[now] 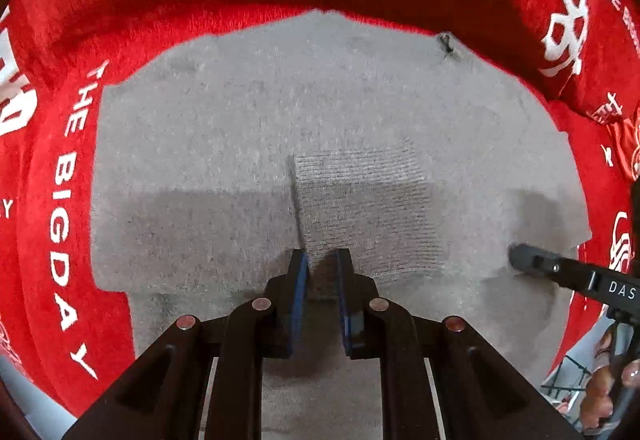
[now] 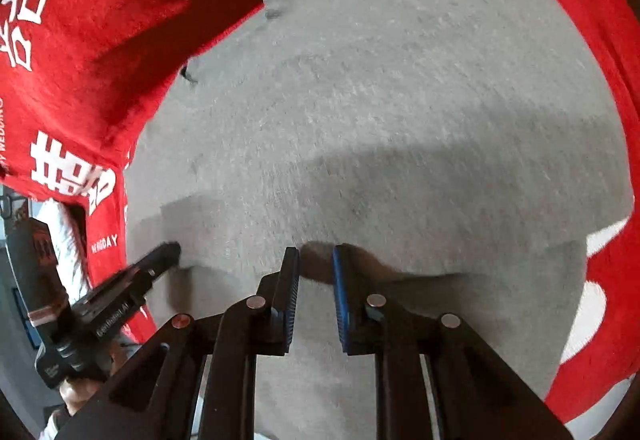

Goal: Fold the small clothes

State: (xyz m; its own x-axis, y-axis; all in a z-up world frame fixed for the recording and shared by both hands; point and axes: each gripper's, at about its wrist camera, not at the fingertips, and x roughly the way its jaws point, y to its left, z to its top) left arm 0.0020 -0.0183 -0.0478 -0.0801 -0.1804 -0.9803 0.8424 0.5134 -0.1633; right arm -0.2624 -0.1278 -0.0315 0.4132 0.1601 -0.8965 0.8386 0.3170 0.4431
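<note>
The left gripper (image 1: 322,260) pinches the near edge of the grey cloth (image 1: 248,144), jaws nearly together. The right gripper (image 2: 316,260) stands narrow at that edge; blur hides whether it holds fabric. The cloth lies flat on the red blanket (image 1: 60,200). It looks light, soft and limp, best taken by edges or corners.

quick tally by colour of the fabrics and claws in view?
Grey cloth: 1, the grey garment lying flat.
Red cloth: 1, the red printed cover under it, white lettering.
Black claws: 2, left claw and right claw, both down on the grey garment.
Total: 4
</note>
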